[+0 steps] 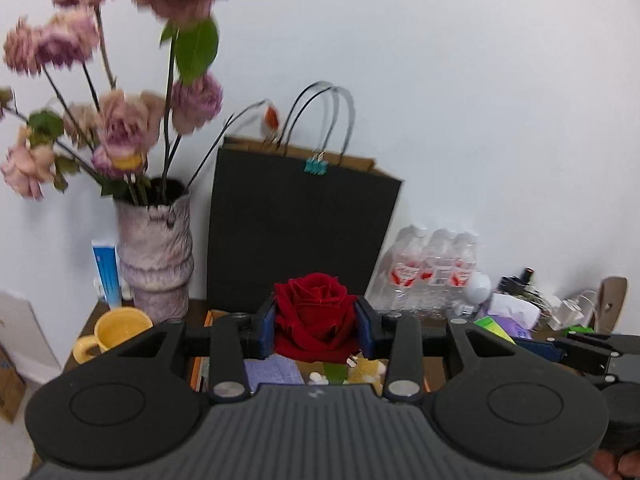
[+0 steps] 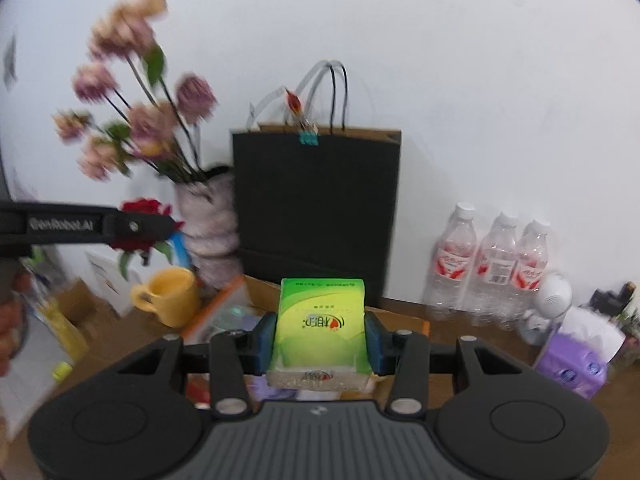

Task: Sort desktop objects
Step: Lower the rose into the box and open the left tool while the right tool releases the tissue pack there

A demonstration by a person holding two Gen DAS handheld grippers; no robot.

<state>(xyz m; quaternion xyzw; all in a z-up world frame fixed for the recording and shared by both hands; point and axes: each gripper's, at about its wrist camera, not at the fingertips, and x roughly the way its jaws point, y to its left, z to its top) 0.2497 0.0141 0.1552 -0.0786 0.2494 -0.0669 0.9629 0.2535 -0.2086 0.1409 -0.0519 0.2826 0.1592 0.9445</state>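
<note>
My left gripper [image 1: 316, 330] is shut on a red rose [image 1: 314, 316], its blue pads pressing the bloom from both sides, lifted above the wooden desk. From the right wrist view the same rose [image 2: 142, 232] shows at the left with green leaves hanging below it, partly behind the left gripper's black finger [image 2: 132, 226]. My right gripper [image 2: 318, 340] is shut on a green tissue pack [image 2: 320, 328], held upright above the desk. In the left wrist view the right gripper's black fingers [image 1: 576, 350] reach in at the right edge.
At the back stand a pale vase [image 1: 154, 256] of faded pink flowers, a black paper bag [image 1: 300, 232] and shrink-wrapped water bottles [image 1: 432, 268]. A yellow mug [image 1: 114, 332] sits left. An orange-rimmed cardboard tray [image 2: 224, 304] of small items lies below. A purple tissue pack [image 2: 572, 368] lies right.
</note>
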